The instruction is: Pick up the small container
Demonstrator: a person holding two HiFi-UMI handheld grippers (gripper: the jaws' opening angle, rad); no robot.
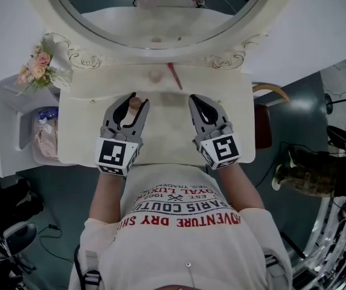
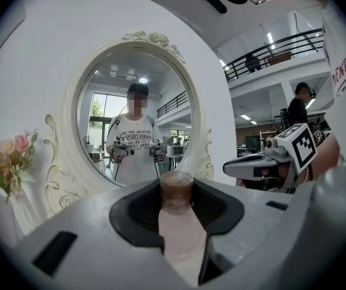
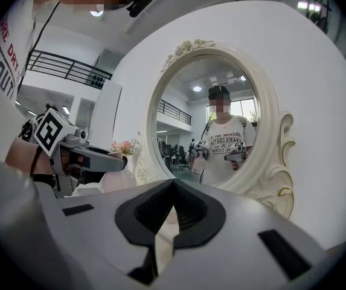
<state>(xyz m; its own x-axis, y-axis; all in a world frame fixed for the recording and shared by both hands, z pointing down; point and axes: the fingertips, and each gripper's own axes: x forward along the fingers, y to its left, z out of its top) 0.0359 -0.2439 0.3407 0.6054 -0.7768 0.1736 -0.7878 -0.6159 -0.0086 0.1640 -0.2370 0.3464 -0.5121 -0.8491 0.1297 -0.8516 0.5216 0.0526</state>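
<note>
Holding the small container (image 2: 177,234) in the left tongs (image 1: 134,101) over the desk (image 1: 82,125)
The left tongs are closed on it, its long axis along the jaws and its brown cap toward the oval mirror (image 1: 160,11). The right tongs (image 1: 198,103) hang alongside, tips together and empty. Flowers (image 1: 37,68) stand at the desk's left corner.

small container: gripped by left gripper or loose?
Gripped. Left gripper jaws press both sides of the small container, its brown cap poking out at the tips.

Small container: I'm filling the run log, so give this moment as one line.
left gripper: shut on small container | right gripper: shut, empty | both over table, facing mirror
</note>
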